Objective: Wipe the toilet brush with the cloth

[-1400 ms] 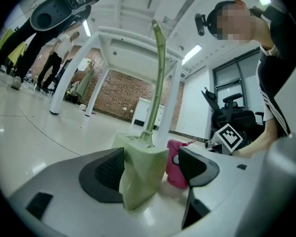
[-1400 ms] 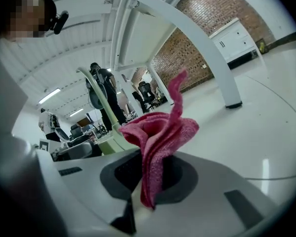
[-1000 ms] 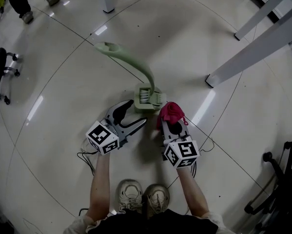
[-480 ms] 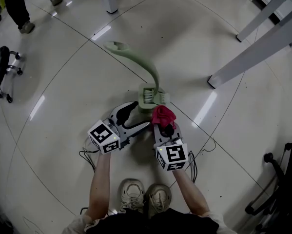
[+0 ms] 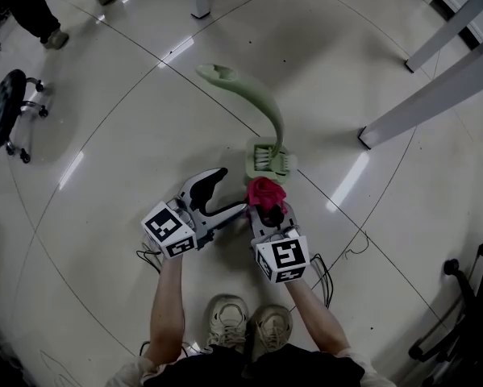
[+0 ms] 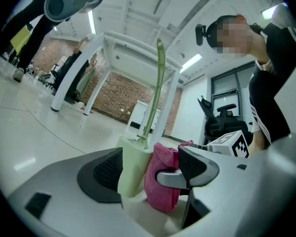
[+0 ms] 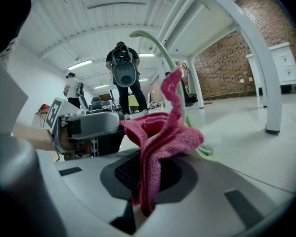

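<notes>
Cloth (image 5: pixel 264 190), pink terry, pinched in right gripper (image 5: pixel 267 208) jaws, just beside pale green curved-handle toilet brush (image 5: pixel 265 107) base. Left gripper (image 5: pixel 230 190) jaws wide apart, empty.

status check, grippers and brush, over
Left gripper open, empty. Right gripper shut on pink cloth, beside holder. Toilet brush standing in holder, nothing between.

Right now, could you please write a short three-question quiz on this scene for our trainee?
1. True or false: the right gripper is shut on the pink cloth.
2. The left gripper's jaws are: A) shut on the brush, B) apart and empty, C) shut on the cloth.
3. Fill in: the green toilet brush stands in its holder on the ____.
Key: 1 true; 2 B; 3 floor.
</notes>
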{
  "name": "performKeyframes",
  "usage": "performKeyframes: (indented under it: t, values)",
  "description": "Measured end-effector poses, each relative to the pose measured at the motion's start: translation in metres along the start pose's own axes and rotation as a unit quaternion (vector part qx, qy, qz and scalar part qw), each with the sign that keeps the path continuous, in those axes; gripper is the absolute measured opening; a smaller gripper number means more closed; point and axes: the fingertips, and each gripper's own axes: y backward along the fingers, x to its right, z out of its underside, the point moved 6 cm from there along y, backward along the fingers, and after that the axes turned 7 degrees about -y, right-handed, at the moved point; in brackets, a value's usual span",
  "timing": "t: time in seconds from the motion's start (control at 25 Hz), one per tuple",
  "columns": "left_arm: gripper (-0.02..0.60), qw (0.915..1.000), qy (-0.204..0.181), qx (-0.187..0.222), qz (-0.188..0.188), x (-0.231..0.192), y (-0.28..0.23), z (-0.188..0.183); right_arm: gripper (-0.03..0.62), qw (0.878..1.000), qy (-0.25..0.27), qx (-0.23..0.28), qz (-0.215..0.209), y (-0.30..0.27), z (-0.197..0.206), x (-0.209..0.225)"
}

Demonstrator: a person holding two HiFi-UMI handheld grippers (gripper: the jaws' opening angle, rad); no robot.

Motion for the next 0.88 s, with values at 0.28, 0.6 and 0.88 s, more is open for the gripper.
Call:
performKeyframes:
  t: [0.28,0.6,0.88]
  values:
    - [0.337,0.9988,0.013,0.034,-0.034,-0.013,0.033,-0.018,0.032,0.998,-0.019,-0.023,-0.048,-0.021,-0.002,-0.028]
    - [0.337,0.9822,-0.052,0.175,0.045,-0.014,0.020,-0.186,0.032,0.994,-0.067,0.035,-0.075,0.043,-0.103,-0.029]
    - [0.336,0.9749,-0.093,0.170,0.110,-0.019,-0.023,-0.264,0.032,0.994,-0.035,0.085,-0.065,0.068,-0.181,-0.008]
